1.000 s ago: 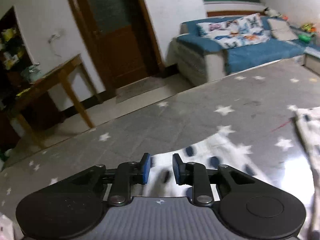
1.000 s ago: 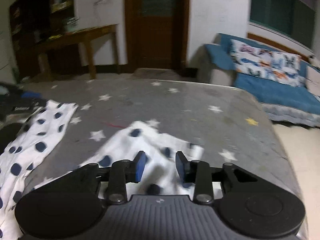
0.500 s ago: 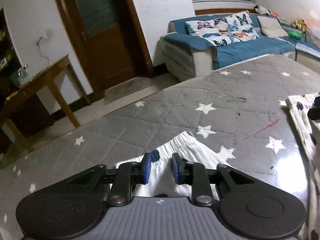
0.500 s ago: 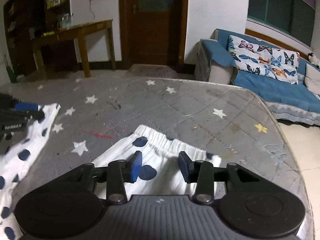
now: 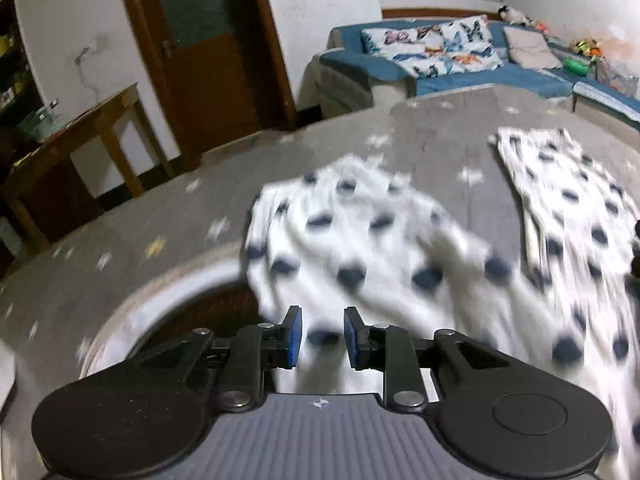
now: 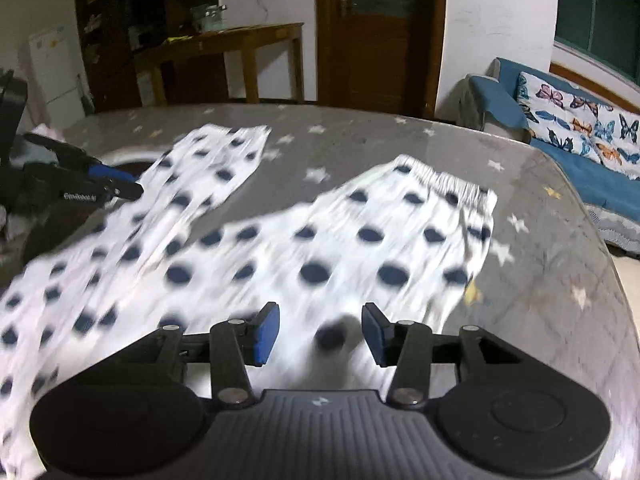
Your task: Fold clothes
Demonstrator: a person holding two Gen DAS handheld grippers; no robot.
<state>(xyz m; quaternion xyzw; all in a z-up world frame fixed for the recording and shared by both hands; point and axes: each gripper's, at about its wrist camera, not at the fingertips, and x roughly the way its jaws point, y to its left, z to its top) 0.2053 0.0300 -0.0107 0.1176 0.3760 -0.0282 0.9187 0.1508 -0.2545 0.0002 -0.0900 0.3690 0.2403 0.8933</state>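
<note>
A white garment with dark blue dots (image 6: 320, 248) lies spread on the grey star-patterned quilted surface (image 6: 540, 208), blurred by motion. One part ends in a gathered elastic edge (image 6: 444, 182); a second long part (image 6: 208, 168) runs to the far left. My right gripper (image 6: 320, 336) hovers over the near cloth, its jaws opening and its pads not touching the cloth below the gap. The left gripper (image 5: 322, 338) shows a narrow gap over the same garment (image 5: 360, 248), pads not pressing on it. It also appears at the left of the right wrist view as the left gripper (image 6: 116, 184).
A blue sofa (image 5: 460, 68) with butterfly cushions stands beyond the surface, and a wooden table (image 6: 224, 44) and brown door (image 6: 376, 28) at the back. A round pale rim with a dark inside (image 5: 168, 308) sits left of the left gripper. The surface's edge (image 6: 616, 280) curves close on the right.
Both grippers have drawn back along the garment, so its ends now lie well ahead of the fingers. The right jaws have spread wider; the left gap looks the same.
</note>
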